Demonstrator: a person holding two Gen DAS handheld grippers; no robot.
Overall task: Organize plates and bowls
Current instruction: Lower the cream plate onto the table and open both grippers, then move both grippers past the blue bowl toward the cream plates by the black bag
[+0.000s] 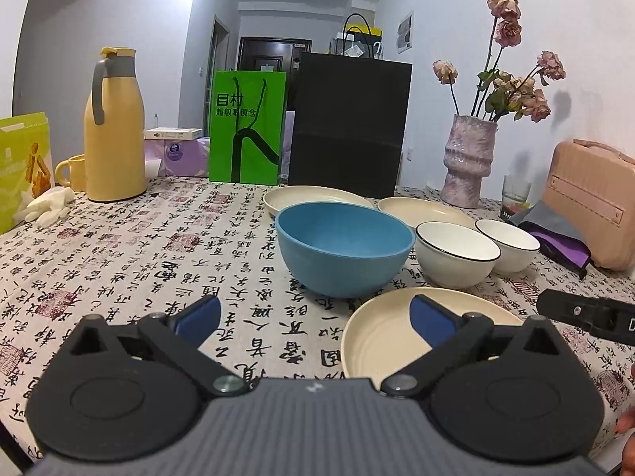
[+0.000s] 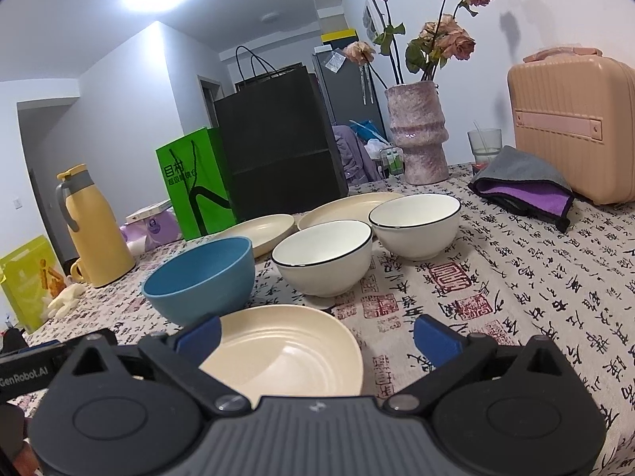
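Left gripper [image 1: 313, 319] and right gripper [image 2: 315, 335] both released wide, empty, angled slightly down above the table's near edge. Nearest cream plate [image 2: 285, 351] sits below them; blue bowl [image 1: 343, 254] and two white bowls [image 2: 323, 258] sit mid-table [image 1: 139, 238].

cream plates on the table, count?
3. The near plate lies just ahead of the fingers; the two others, left plate and right plate, lie behind the bowls. Nothing seems hidden, though bowls cover part of them.
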